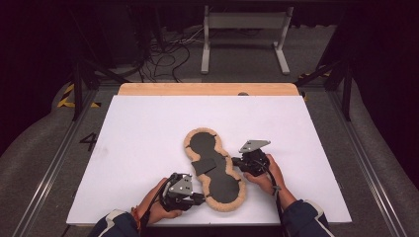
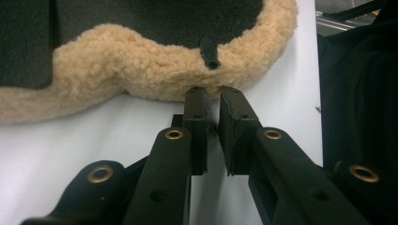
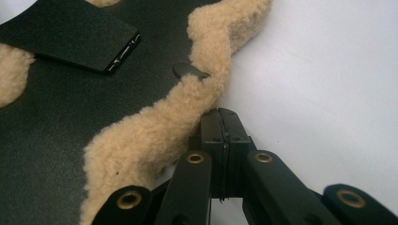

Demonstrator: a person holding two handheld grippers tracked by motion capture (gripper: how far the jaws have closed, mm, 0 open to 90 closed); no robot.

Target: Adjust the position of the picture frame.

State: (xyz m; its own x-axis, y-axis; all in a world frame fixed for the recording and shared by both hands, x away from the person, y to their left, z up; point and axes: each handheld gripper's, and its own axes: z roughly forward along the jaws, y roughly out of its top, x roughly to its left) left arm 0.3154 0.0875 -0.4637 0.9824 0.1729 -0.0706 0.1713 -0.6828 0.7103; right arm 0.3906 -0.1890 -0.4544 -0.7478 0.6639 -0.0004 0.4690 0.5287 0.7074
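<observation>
A peanut-shaped black pad (image 1: 221, 186) edged with tan fleece (image 2: 141, 65) lies flat on the white table. A black strap flap (image 1: 202, 166) lies across its narrow waist. My left gripper (image 1: 199, 198) is at the pad's near-left edge. Its jaws (image 2: 213, 91) stand a narrow gap apart with their tips against the fleece, below a small black loop tab (image 2: 210, 54), and nothing is between them. My right gripper (image 1: 235, 161) is at the right side of the waist. Its jaws (image 3: 220, 112) are pressed together beside the fleece rim (image 3: 155, 126), near another black tab (image 3: 188, 71).
The white table top (image 1: 148, 133) has a wooden strip (image 1: 207, 89) along its far edge. Beyond it, a white metal stand (image 1: 244, 39) and loose cables (image 1: 163, 54) sit on the dark floor. Rails run along both sides of the table.
</observation>
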